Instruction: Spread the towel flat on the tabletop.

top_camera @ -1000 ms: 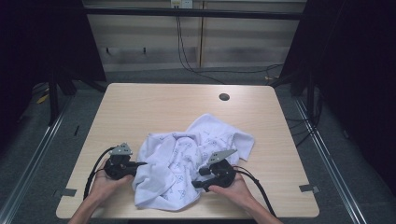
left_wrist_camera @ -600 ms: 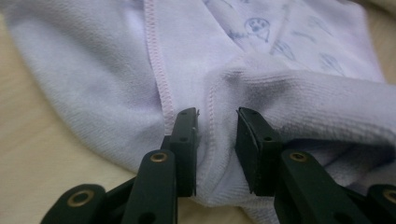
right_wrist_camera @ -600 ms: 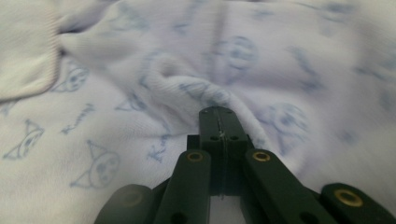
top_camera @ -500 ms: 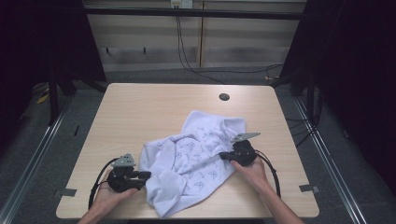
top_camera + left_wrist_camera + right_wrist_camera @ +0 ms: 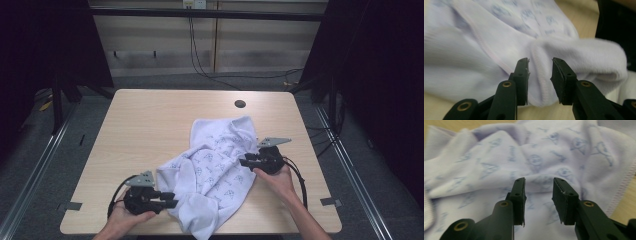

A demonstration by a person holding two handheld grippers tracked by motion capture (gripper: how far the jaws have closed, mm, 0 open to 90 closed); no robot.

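Note:
A white cloth (image 5: 215, 165) with small blue prints lies crumpled on the wooden table (image 5: 150, 115), running from the middle to the front edge. My left gripper (image 5: 170, 200) is at the cloth's near left end. In the left gripper view a thick hemmed fold (image 5: 541, 82) sits between the parted jaws of the left gripper (image 5: 540, 62), which have just been closing a little. My right gripper (image 5: 243, 161) is at the cloth's right edge. The jaws of the right gripper (image 5: 539, 181) have just been opening and stand apart over the printed cloth (image 5: 536, 162), gripping nothing.
A small dark round hole (image 5: 240, 104) is in the tabletop near the far edge. Black cables trail from both grippers toward the front edge. Bare wood lies to the left and at the back. Dark floor and metal rails surround the table.
The right gripper has moved right and away from the front edge. The left gripper has moved nearer the front edge. The cloth now lies drawn out longer, its near end reaching the front edge.

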